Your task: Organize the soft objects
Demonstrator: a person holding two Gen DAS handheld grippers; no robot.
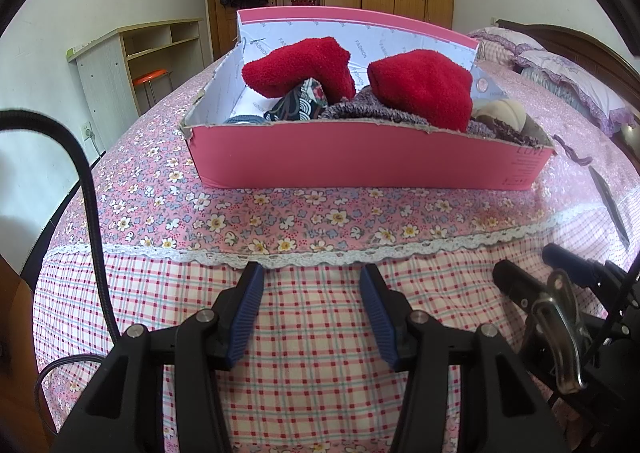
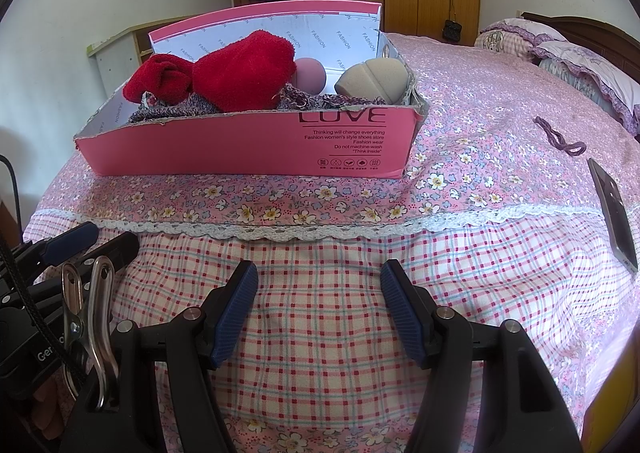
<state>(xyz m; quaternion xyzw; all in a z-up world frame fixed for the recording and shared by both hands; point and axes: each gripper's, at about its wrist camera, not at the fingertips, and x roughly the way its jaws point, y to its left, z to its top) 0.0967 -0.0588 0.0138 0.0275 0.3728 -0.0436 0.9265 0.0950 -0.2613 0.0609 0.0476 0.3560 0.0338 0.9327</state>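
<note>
While both tools hang back over the checked edge of the bed (image 1: 304,317), nothing is gripped: the left gripper (image 1: 312,309) has its jaws parted with only bedspread showing between the blue pads, and the right gripper (image 2: 318,305) stands the same way, spread and empty. They sit side by side, pointing down at a slant toward the pink shoebox (image 1: 360,161), which suggests a pause rather than a reach.

That box rests on the flowered band of the bedspread, well apart from either gripper, its lid flap standing up behind. Two red fuzzy socks (image 1: 296,67) lie on top of the pile, one left and one right. Beneath them sits a purple-grey knit piece (image 2: 168,113), and a dark patterned cloth (image 1: 298,103) is tucked under the left sock. At the right end a beige sponge (image 2: 372,83) leans against the wall, with a pink ball (image 2: 310,75) just behind the socks.

Outside the box, a purple hair tie (image 2: 558,139) lies loose on the bed to the right, near a phone (image 2: 612,213). Judging by this, most soft things are already gathered, and the hair tie may be the piece left.
</note>
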